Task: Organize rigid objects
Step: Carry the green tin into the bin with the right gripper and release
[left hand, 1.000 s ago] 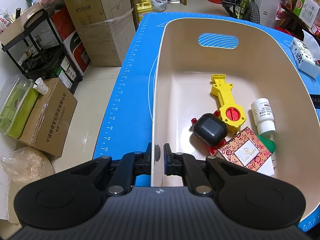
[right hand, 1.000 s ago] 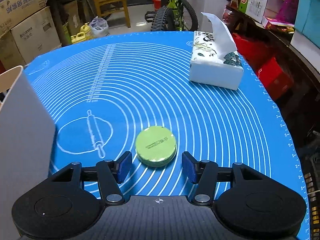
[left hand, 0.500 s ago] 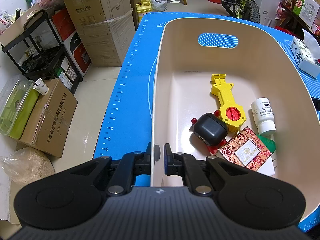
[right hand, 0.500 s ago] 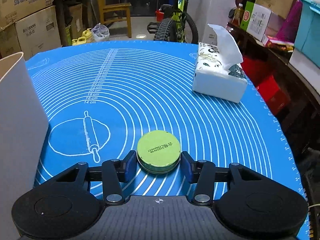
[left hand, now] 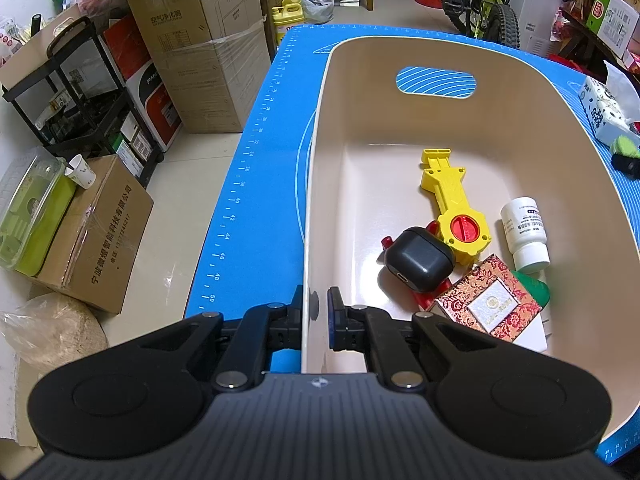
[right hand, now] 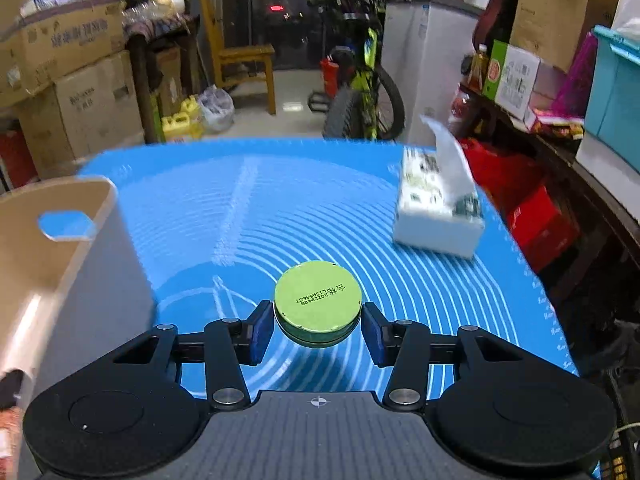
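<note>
A round green tin (right hand: pixel 318 298) is clamped between the blue pads of my right gripper (right hand: pixel 317 326), which is shut on its sides and holds it a little above the blue mat (right hand: pixel 240 208). To its left stands the beige bin (right hand: pixel 48 280). My left gripper (left hand: pixel 316 306) is shut on the bin's near left wall (left hand: pixel 310 240), one finger outside and one inside. Inside the bin lie a yellow toy wrench (left hand: pixel 452 200), a black earbud case (left hand: pixel 420 258), a white bottle (left hand: pixel 524 232) and a red patterned box (left hand: pixel 490 304).
A tissue pack (right hand: pixel 436 216) stands on the mat at the far right. The mat's left edge (left hand: pixel 240 184) drops to a floor crowded with cardboard boxes (left hand: pixel 92 232) and a black rack (left hand: pixel 80 92). A bicycle (right hand: pixel 364 92) and shelves lie beyond the table.
The right gripper closed on the green tin, then lifted it off the mat and tilted upward. The left gripper and the bin have not moved.
</note>
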The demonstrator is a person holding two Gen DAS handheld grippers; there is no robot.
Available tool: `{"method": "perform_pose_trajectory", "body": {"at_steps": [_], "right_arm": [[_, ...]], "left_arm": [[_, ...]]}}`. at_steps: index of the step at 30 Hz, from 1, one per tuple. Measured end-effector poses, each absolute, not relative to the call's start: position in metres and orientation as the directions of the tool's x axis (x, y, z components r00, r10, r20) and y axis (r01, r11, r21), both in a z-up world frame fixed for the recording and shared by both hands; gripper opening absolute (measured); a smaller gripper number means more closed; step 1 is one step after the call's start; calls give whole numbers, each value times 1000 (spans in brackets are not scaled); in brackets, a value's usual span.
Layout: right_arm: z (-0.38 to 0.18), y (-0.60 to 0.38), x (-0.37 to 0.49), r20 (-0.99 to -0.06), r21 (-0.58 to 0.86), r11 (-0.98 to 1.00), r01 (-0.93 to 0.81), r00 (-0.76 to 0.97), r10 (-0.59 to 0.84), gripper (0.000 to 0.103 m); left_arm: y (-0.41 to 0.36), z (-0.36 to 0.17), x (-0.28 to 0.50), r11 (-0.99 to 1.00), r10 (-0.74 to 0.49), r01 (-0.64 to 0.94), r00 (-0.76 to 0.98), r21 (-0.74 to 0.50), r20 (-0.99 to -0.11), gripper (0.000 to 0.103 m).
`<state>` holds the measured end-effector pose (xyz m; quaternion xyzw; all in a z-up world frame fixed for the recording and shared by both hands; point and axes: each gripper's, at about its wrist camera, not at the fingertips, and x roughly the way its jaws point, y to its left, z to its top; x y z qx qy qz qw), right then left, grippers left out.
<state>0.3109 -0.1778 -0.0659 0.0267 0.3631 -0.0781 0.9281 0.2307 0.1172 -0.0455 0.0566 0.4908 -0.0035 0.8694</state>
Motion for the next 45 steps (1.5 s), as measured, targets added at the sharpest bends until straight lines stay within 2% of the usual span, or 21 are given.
{"method": "perform_pose_trajectory", "body": {"at_steps": [11,19,31,39,45], "right_arm": [[-16,-151,282,-574,42,996,79,818,-40,53],[10,-105,260,-525,53,996,-77,846,93,53],[-7,-34,246,-619,-8,958,-286,754,220,53],[-28,-9,245,-713,-67,941,-332,676,187,53],[-35,-13,250,-762,-44,945,-325,622,179,55]], "left_arm": [[116,-46,230,994,49,61,519,94,-853,10],[116,-46,230,994,50,62,519,96,-853,10],[116,-45,230,994,50,61,520,96,-853,10],[116,-42,231,994,51,56,524,94,-850,10],[115,-42,230,994,55,51,525,96,-849,10]]}}
